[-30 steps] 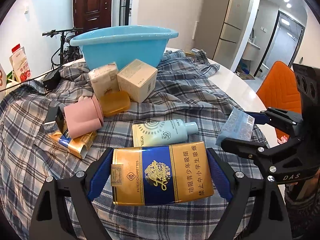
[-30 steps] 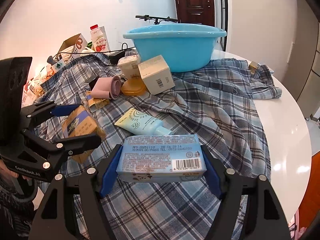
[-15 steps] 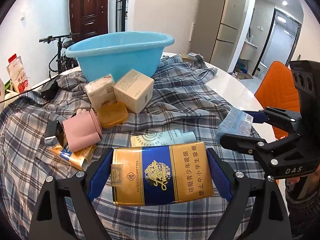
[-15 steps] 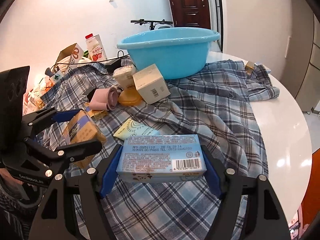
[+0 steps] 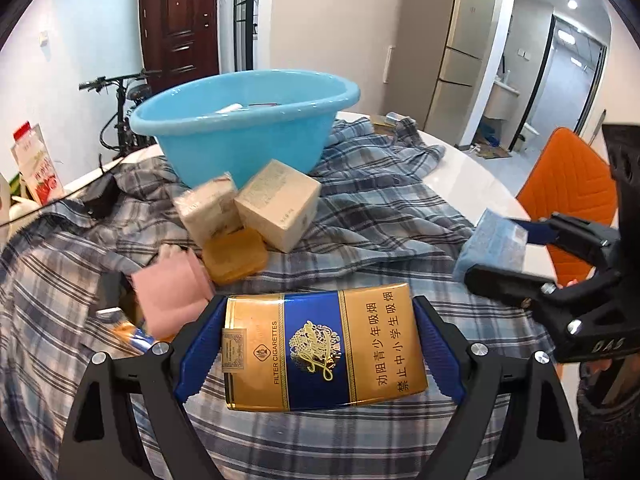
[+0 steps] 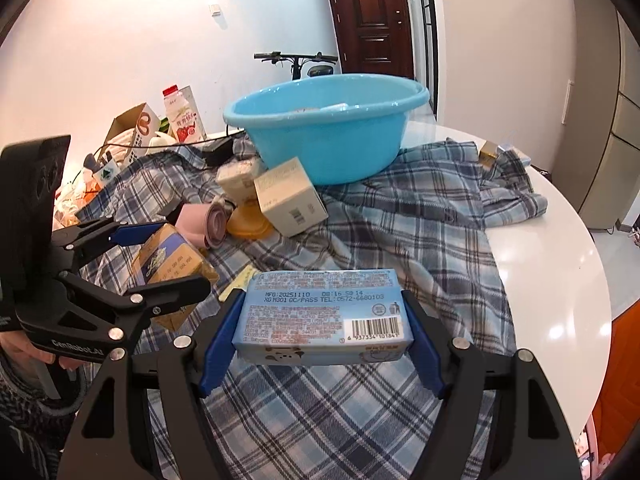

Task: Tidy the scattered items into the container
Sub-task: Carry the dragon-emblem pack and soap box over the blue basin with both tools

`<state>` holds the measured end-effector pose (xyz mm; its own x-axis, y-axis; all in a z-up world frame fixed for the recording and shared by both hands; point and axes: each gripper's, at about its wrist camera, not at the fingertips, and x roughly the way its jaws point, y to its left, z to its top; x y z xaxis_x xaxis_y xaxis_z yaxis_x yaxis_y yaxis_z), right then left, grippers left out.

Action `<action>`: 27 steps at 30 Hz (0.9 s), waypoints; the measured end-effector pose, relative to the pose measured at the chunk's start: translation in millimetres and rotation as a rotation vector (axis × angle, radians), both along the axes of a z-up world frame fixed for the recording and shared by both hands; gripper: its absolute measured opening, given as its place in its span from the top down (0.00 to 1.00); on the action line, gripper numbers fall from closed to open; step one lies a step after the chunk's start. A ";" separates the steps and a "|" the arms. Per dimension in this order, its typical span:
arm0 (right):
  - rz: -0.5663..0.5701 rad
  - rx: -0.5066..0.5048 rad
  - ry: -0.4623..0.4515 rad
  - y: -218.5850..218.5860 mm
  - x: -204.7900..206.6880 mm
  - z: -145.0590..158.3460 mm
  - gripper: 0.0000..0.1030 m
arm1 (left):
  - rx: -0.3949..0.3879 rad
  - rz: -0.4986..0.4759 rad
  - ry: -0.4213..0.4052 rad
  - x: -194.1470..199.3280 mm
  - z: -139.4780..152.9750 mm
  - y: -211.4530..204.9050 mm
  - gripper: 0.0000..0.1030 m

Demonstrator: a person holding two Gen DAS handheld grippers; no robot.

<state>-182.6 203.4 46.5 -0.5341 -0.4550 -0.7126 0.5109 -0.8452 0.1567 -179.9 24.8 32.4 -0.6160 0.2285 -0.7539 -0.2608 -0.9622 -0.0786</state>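
My left gripper point(image 5: 320, 344) is shut on a gold and blue cigarette carton point(image 5: 324, 344), held above the plaid cloth; it also shows in the right wrist view point(image 6: 168, 264). My right gripper point(image 6: 322, 320) is shut on a light blue tissue pack point(image 6: 322, 316), which also shows in the left wrist view point(image 5: 494, 248). The blue basin point(image 5: 248, 120) point(image 6: 328, 124) stands at the far side with some items inside. In front of it lie a cream box point(image 5: 280, 204), a wrapped beige pack point(image 5: 208, 208), an amber case point(image 5: 234, 256) and a pink roll point(image 5: 172, 292).
A plaid shirt point(image 6: 400, 220) covers the round white table point(image 6: 560, 264). A sunscreen tube point(image 6: 240, 282) peeks from under the tissue pack. A milk carton point(image 6: 182, 114) and cardboard boxes stand at the far left. An orange chair point(image 5: 568, 188) is at the right.
Both grippers have risen and moved forward toward the basin with their loads; the basin's inside now shows and the sunscreen tube is hidden in the left wrist view.
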 end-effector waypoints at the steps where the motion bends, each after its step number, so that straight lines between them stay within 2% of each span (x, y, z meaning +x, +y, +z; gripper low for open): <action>1: 0.001 -0.002 0.003 -0.7 -1.7 2.2 0.28 | 0.005 -0.001 -0.003 -1.6 1.2 -1.8 0.12; 11: 0.017 -0.006 0.052 -10.7 -10.1 24.6 0.28 | -0.026 -0.006 0.045 -13.9 24.8 -4.9 0.12; 27: 0.015 -0.008 0.093 -17.7 -25.8 45.4 0.28 | 0.009 -0.031 0.081 -30.8 51.6 -7.2 0.12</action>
